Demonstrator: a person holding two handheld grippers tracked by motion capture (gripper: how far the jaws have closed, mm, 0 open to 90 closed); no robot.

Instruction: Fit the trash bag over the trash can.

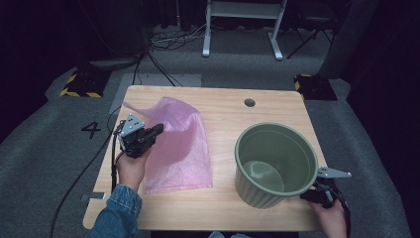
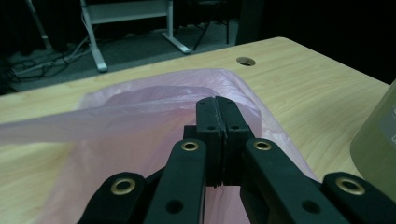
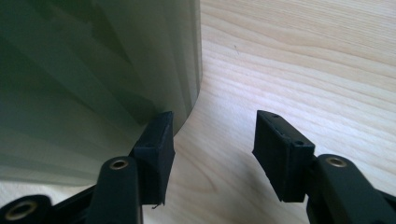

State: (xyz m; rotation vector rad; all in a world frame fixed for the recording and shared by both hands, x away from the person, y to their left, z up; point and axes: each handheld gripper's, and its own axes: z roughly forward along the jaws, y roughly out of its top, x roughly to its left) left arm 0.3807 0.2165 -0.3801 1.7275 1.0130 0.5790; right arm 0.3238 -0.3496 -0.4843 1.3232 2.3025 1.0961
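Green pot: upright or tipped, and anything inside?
Upright and empty. The green pot stands on its base on the table, mouth up, with its bare bottom visible inside.

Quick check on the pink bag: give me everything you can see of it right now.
The pink bag is thin, translucent plastic, crinkled, lying mostly flat on the left half of the wooden table, well apart from the green pot. Its near end lies flat toward the person; its far end is lifted off the table, one corner trailing out to the far left. The left gripper has its jaws closed together at that raised edge and seems to pinch the film. Whether the bag is open or holds anything cannot be told.
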